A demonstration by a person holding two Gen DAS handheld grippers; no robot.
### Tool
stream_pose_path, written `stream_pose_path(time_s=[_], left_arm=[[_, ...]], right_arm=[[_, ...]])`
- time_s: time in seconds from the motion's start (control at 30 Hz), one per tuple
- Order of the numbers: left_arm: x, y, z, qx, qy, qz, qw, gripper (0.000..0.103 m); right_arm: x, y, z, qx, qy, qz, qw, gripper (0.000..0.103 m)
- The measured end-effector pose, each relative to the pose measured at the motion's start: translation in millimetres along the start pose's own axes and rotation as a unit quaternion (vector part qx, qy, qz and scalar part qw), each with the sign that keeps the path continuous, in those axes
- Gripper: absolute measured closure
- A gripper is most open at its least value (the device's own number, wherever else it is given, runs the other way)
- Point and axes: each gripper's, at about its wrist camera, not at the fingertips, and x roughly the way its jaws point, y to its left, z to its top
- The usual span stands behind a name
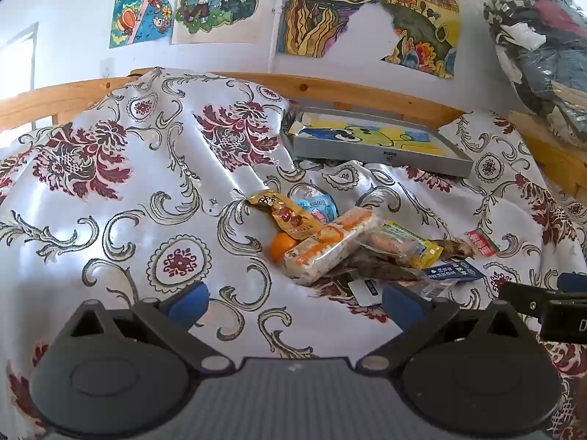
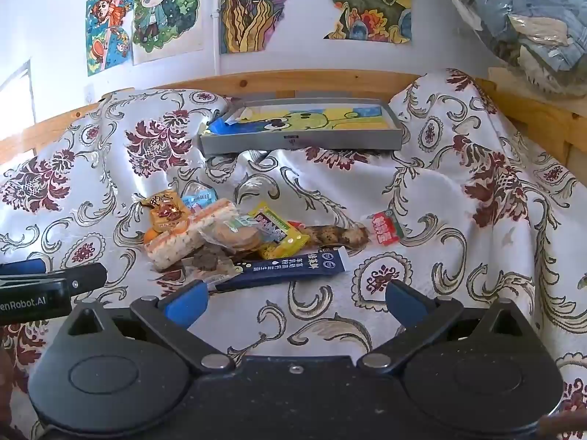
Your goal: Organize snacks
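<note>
Grey cardboard tray (image 2: 301, 142) sits at the back of the flowered cloth (image 2: 458, 198), and the snack pile (image 2: 220, 236) lies well in front of it, toward the left. A dark blue sachet (image 2: 290, 267) rests at the pile's near edge; a small red packet (image 2: 385, 228) lies apart, front-right of the tray. Both the left gripper (image 1: 293, 304) and right gripper (image 2: 293, 304) hover spread wide, holding nothing.
</note>
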Motion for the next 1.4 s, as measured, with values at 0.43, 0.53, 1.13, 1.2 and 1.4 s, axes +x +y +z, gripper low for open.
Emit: stream_pose_path(time_s=[0.43,0.53,1.13,1.2,1.4], left_arm=[[0.0,0.1,0.0,-0.001,0.000,-0.001,1.0000,0.001],[0.1,0.1,0.0,-0.001,0.000,-0.001,1.0000,0.001],[0.1,0.1,0.1,-0.001,0.001,-0.001,1.0000,0.001],[0.1,0.1,0.1,-0.001,0.001,-0.001,1.0000,0.001],[0.1,0.1,0.1,-0.001,0.002,-0.001,1.0000,0.001]], right_arm=[[-1.4,-1.1,-1.9,0.003,0.004,0.000,1.000,0.001],[1.4,-0.5,-3.4,0.002,0.004,0.001,1.000,0.001],[2.1,0.9,-4.8,0.004,0.007,0.002,1.000,0.001],[2.0,0.8,-4.9,0.004,0.006,0.002,1.000,0.001],[2.1,0.5,-5.0,0.004,0.007,0.002,1.000,0.001]])
